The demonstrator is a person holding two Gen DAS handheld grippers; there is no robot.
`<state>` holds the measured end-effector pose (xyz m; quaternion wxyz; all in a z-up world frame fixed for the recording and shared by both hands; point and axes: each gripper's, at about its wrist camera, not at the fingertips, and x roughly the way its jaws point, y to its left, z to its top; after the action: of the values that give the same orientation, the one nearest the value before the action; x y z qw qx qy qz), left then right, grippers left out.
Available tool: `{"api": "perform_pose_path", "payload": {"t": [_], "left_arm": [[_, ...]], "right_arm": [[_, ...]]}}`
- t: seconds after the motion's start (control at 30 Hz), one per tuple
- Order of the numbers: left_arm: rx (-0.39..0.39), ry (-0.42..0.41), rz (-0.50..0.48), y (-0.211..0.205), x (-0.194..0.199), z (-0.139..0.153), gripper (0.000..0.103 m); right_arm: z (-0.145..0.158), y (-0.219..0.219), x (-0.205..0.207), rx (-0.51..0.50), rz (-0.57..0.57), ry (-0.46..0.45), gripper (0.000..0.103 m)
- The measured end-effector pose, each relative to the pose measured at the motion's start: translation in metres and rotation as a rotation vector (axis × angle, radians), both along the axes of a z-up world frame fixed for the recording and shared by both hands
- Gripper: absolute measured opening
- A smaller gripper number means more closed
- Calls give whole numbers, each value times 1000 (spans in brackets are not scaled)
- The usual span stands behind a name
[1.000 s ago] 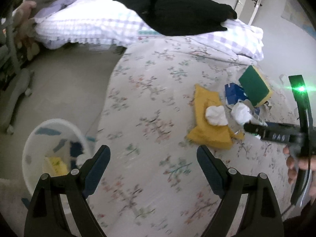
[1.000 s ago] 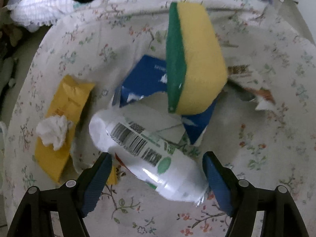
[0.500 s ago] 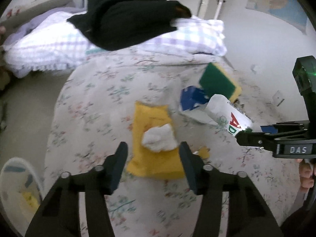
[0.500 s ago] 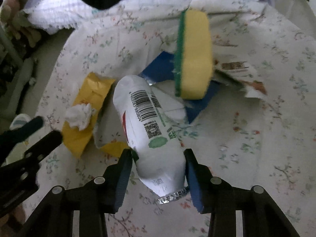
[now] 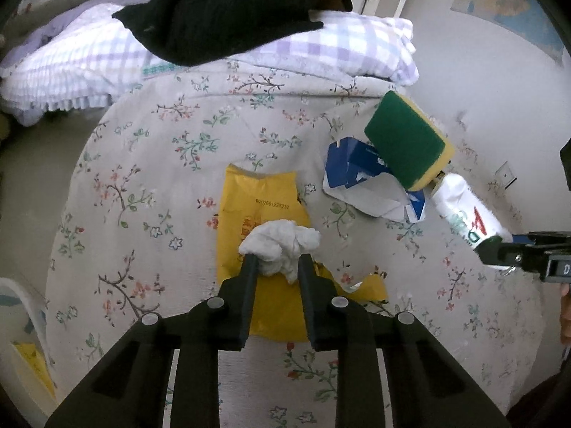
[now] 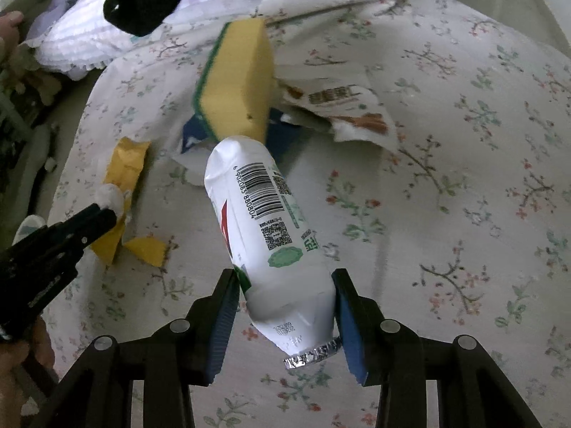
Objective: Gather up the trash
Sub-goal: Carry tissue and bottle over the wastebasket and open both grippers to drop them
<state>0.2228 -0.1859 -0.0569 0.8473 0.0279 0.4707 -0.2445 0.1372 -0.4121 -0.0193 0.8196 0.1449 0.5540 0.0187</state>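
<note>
Spread across both views: a floral bedspread (image 5: pixel 150 164), pale with small sprigs. At its far end, a lilac-checked pillow (image 5: pixel 349 50) with a black garment (image 5: pixel 221 10) heaped over it. At the lower left edge of the left wrist view, part of a white bin (image 5: pixel 21 339) on the floor, something yellow inside.

On the bedspread, right of centre: a green-and-yellow sponge (image 5: pixel 407 146) propped tilted on a torn blue-and-white carton (image 5: pixel 360 182). Beside these in the right wrist view, a torn pale wrapper (image 6: pixel 342 107). Nearer the middle, a flattened yellow packet (image 5: pixel 260 203), lying flat.

Left gripper (image 5: pixel 274 267): just been closing, now pinched on a crumpled white tissue (image 5: pixel 282 242), which sits atop the yellow packet and bulges above the dark fingers.

Right gripper (image 6: pixel 285 306): partly closed, blue pads pressed on both sides of a white plastic bottle (image 6: pixel 267 228), near its foil-rimmed mouth. Bottle clear of the bedspread, tilted, base pointing toward the sponge, barcode facing up.
</note>
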Motion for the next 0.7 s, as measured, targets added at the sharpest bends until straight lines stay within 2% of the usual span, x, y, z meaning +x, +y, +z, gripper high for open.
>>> {"api": "perform_pose_path", "payload": {"t": [0.2, 0.3, 0.57, 0.63, 0.7], "left_arm": [[7, -14, 15, 3, -1, -1, 0], [16, -43, 11, 3, -7, 6, 0], [-20, -77, 28, 24, -20, 28, 0], [-34, -71, 25, 31, -23, 33, 0], [-55, -29, 14, 32, -22, 34, 2]], "right_arm": [[3, -1, -2, 0, -5, -6, 47], [8, -1, -5, 1, -12, -16, 47], [31, 10, -10, 2, -9, -63, 47], [35, 14, -11, 6, -6, -74, 47], [37, 16, -12, 13, -8, -78, 47]]}}
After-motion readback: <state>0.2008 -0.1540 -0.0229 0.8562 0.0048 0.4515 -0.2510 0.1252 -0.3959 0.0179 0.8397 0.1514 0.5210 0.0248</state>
